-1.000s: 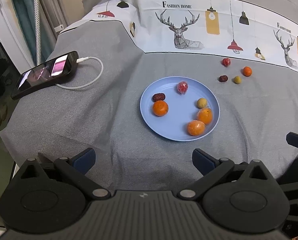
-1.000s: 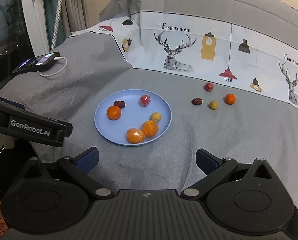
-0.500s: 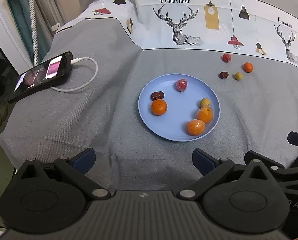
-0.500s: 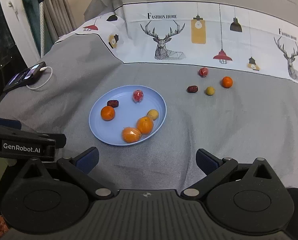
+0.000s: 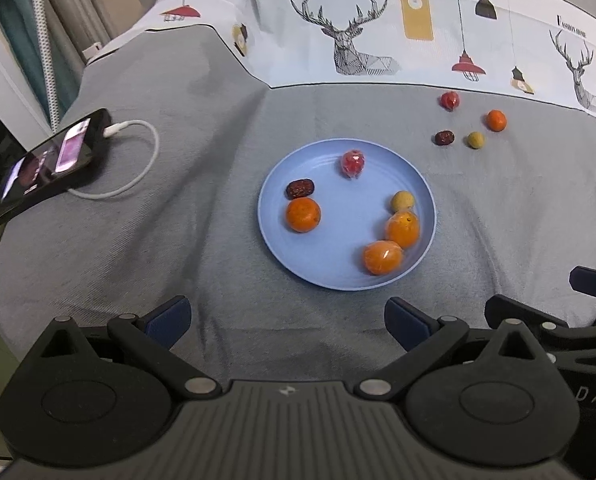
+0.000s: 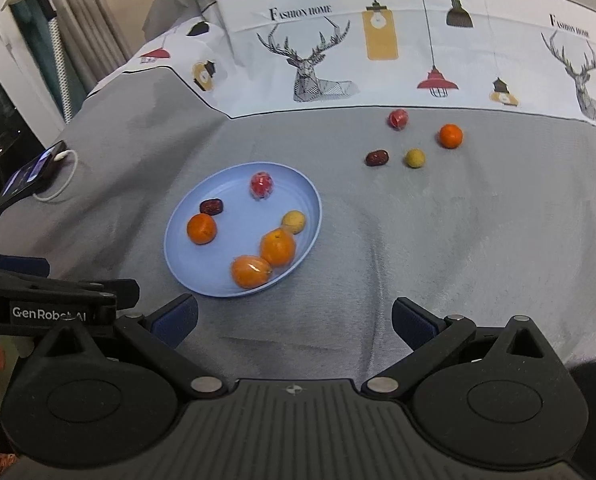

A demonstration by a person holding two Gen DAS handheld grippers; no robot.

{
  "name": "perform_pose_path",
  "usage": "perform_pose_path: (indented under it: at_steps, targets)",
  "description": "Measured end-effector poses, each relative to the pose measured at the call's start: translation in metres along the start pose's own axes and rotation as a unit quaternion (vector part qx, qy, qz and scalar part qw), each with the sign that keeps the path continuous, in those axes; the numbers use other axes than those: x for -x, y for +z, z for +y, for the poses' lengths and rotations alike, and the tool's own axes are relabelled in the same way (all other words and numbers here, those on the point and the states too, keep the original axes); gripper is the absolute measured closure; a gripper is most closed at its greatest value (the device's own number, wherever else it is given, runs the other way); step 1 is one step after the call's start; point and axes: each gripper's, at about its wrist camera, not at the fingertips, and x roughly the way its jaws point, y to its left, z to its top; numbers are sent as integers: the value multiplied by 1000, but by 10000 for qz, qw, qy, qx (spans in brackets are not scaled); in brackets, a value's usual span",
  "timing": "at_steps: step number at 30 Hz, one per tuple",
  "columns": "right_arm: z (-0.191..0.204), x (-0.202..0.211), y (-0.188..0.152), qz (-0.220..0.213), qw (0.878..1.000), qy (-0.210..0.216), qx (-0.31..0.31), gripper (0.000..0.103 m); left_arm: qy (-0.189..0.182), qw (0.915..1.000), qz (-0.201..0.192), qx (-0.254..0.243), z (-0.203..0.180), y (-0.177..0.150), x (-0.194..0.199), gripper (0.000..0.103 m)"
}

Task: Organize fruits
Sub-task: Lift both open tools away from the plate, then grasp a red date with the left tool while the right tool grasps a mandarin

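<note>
Left gripper (image 5: 286, 320): jaws wide apart, empty, above the grey cloth (image 5: 178, 272) short of the plate.
Right gripper (image 6: 294, 322): jaws spread, empty, just beside the left one.
Plate (image 5: 310, 256): straight ahead of the left gripper, ahead-left of the right; holds three oranges, a yellow fruit, a red fruit and a date.
Date (image 5: 300, 188): long axis left-right, touching an orange (image 5: 303, 214).
Loose fruit (image 6: 414, 158): four pieces far right, well apart from the plate.
</note>
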Motion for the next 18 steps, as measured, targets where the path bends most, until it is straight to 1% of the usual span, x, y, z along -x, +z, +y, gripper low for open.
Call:
perform_pose_path:
  at_steps: [6,9,13,18]
  targets:
    - [-19,-7,7,-109,9997,-162,-156,1,-25,9998,148,-90,-14,18,-17,0]
    - [-34,-10,12,-325,9984,-434,-176,1,-86,9997,196,-96,-23,29,-26,0]
    - [-63,-16,23,-691,9934,-893,-200,1,-164,9994,242,-198,-40,48,-39,0]
    - [-107,-38,43,-913,9866,-1323,-293,1,-376,9977,279,-484,-74,87,-66,0]
